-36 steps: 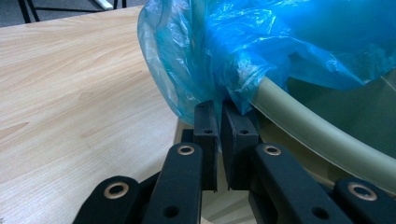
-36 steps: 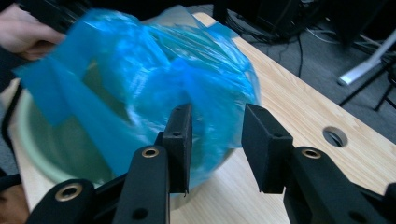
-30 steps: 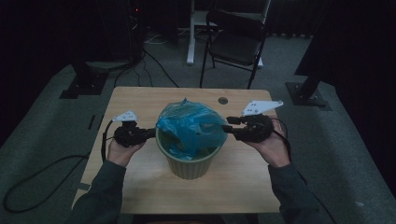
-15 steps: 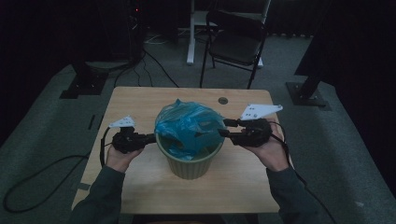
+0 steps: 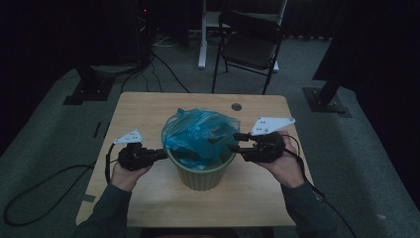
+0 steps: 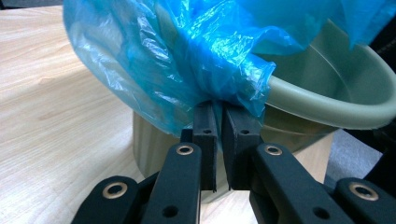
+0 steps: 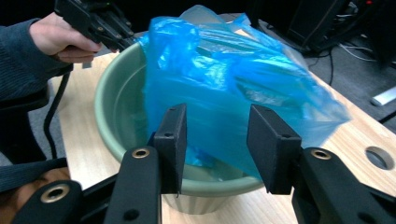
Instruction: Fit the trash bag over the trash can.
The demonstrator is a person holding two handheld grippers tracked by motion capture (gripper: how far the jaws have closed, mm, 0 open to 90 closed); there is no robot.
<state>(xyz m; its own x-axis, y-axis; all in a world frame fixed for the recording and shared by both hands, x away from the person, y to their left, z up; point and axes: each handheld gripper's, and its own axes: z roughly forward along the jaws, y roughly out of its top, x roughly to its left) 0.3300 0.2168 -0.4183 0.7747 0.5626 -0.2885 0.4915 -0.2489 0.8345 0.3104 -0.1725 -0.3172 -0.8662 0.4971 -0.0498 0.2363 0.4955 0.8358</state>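
Blue bag (image 6: 187, 60) now pinched in left claw (image 6: 218, 122) — right claw (image 7: 219, 144) newly agape, empty.

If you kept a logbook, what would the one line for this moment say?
left gripper: shut on blue bag at bin rim | right gripper: open, by bag | green bin: upright on table | bag not yet fitted over rim

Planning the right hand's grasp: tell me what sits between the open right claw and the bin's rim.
Blue bag film, in the right gripper view.
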